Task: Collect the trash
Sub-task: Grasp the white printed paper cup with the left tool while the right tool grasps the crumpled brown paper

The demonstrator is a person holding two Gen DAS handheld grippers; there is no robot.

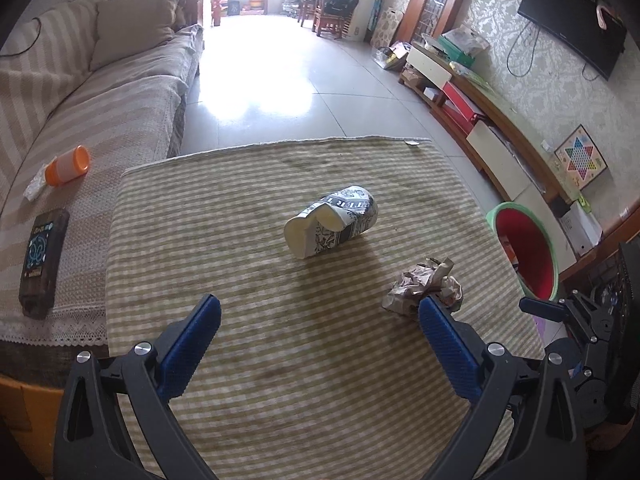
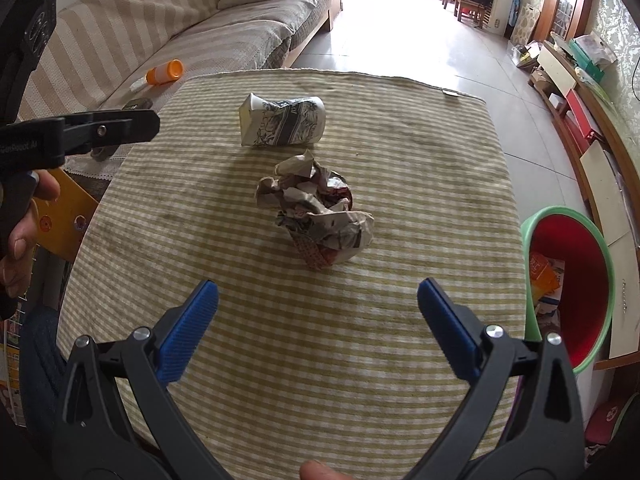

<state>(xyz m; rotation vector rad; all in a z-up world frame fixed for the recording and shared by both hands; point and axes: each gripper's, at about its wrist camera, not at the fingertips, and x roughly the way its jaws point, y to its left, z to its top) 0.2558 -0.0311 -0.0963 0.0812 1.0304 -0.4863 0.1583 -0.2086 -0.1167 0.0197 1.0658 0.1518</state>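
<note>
A crushed paper cup with a black-and-white print (image 1: 332, 225) (image 2: 282, 121) lies on its side on the striped tablecloth (image 1: 280, 360) (image 2: 304, 344). Nearer and to the right sits a crumpled ball of paper wrappers (image 1: 424, 286) (image 2: 316, 216). My left gripper (image 1: 318, 310) is open, low over the cloth; its right fingertip (image 1: 430, 308) overlaps the wrapper ball's near edge. My right gripper (image 2: 318, 294) is open too, with the wrapper ball just ahead of its fingers. A red bin with a green rim (image 1: 528, 250) (image 2: 572, 284) stands on the floor right of the table, some trash inside.
A sofa with a striped cover (image 1: 80, 128) (image 2: 132, 32) runs along the left, holding an orange-capped bottle (image 1: 66, 166) (image 2: 164, 72) and a dark box (image 1: 42, 264). A low TV cabinet (image 1: 500, 136) lines the right wall. A hand (image 2: 20, 232) holds the left gripper.
</note>
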